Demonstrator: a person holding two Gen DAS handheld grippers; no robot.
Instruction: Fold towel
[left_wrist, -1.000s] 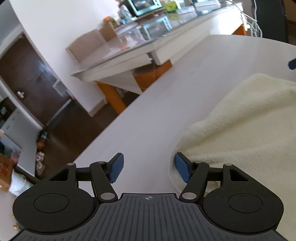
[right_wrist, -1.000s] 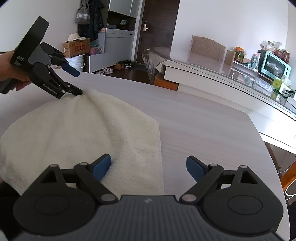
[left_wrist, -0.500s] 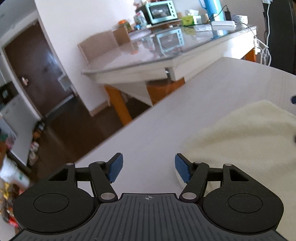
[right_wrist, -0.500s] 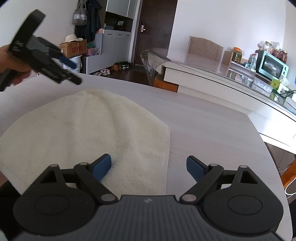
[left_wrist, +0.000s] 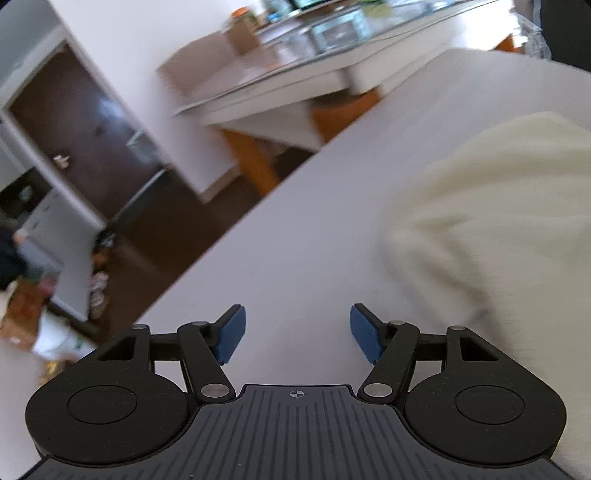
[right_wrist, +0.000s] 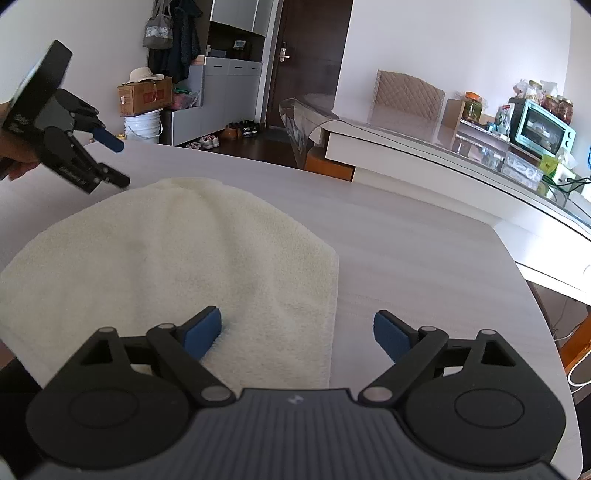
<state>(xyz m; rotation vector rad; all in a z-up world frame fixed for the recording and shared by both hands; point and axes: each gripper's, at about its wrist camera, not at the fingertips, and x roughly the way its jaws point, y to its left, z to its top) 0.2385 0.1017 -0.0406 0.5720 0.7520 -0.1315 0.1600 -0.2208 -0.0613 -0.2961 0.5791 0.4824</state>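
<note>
The cream towel (right_wrist: 177, 258) lies flat on the pale surface (right_wrist: 424, 251), bare room to its right. The right gripper (right_wrist: 297, 332) gapes wide over the towel's near right edge; the left gripper (right_wrist: 114, 162), fingers spread and empty, hovers beside its far left corner.

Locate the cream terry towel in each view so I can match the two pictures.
Left wrist view: the cream terry towel fills the right side, lying on the pale table to the right of the open left hand-held gripper.
Right wrist view: the towel spreads across the left and centre.
Shared landmark: the dark brown door.
</note>
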